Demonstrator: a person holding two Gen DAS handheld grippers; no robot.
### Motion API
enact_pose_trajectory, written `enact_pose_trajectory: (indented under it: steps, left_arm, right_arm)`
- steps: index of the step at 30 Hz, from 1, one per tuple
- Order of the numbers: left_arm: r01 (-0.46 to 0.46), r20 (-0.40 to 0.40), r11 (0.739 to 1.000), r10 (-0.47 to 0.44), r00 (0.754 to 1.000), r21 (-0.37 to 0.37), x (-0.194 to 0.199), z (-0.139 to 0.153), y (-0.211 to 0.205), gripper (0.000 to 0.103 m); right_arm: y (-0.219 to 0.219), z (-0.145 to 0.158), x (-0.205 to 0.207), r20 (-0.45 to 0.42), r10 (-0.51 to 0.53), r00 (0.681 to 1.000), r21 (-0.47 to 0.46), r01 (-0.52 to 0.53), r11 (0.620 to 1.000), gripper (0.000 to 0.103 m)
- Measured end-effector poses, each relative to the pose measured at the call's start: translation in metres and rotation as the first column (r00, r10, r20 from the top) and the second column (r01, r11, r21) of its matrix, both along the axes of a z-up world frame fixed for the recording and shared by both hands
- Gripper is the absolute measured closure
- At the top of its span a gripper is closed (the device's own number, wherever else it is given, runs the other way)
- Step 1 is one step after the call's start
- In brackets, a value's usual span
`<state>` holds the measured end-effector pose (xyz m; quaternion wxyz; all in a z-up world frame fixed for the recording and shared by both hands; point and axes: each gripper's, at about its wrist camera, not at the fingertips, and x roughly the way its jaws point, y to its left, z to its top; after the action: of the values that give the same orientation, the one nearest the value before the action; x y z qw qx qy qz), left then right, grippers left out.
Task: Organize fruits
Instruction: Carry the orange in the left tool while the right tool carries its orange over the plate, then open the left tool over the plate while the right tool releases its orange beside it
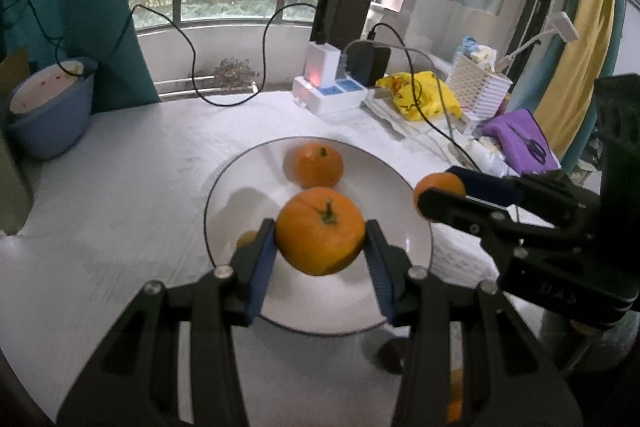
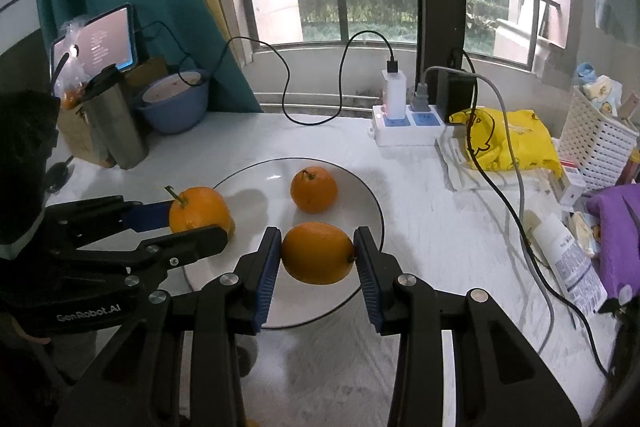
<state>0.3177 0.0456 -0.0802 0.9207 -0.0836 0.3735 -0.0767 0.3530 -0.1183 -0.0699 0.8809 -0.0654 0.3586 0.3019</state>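
A white plate (image 1: 240, 183) (image 2: 360, 195) with a dark rim lies on the white table and holds one orange (image 1: 314, 165) (image 2: 313, 189) at its far side. My left gripper (image 1: 320, 245) (image 2: 200, 223) is shut on a stemmed orange (image 1: 320, 231) (image 2: 199, 209), held above the plate's near part. My right gripper (image 2: 317, 253) (image 1: 440, 193) is shut on another orange (image 2: 317, 253) (image 1: 438, 187), held over the plate's near right rim. In the left wrist view that orange is half hidden behind the right gripper's dark fingers.
A blue basin (image 1: 52, 111) (image 2: 174, 105), a steel tumbler (image 2: 116, 119) and a tablet (image 2: 96, 41) stand at the back left. A power strip (image 1: 330, 93) (image 2: 404, 125) with cables, a yellow bag (image 1: 424, 95) (image 2: 504, 139), a white basket (image 1: 480, 87) (image 2: 596, 143) and a purple cloth (image 1: 516, 139) (image 2: 620, 231) crowd the right.
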Motion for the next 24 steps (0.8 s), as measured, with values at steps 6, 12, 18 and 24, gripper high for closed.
enact_pose_trajectory:
  steps: [6,12,18,24]
  left_arm:
    - [0.005,-0.008,1.000,-0.004,1.000,0.014,0.022,-0.006,0.001,0.058]
    - [-0.005,-0.025,1.000,0.005,1.000,0.025,0.047,-0.012,0.007,0.058]
    - [-0.007,-0.050,1.000,0.008,0.999,0.021,0.065,-0.020,0.008,0.058]
    - [-0.013,-0.075,1.000,0.014,0.997,0.006,0.075,-0.027,0.011,0.057]
  right_arm:
    - [0.007,-0.009,0.018,-0.015,0.010,1.000,0.001,-0.010,1.000,0.063]
    - [0.014,-0.022,0.037,-0.037,0.012,0.999,-0.001,-0.012,1.000,0.063]
    - [0.019,-0.036,0.050,-0.063,0.012,0.998,-0.004,-0.012,1.000,0.063]
    - [0.019,-0.046,0.056,-0.087,0.006,0.996,-0.009,-0.007,1.000,0.063]
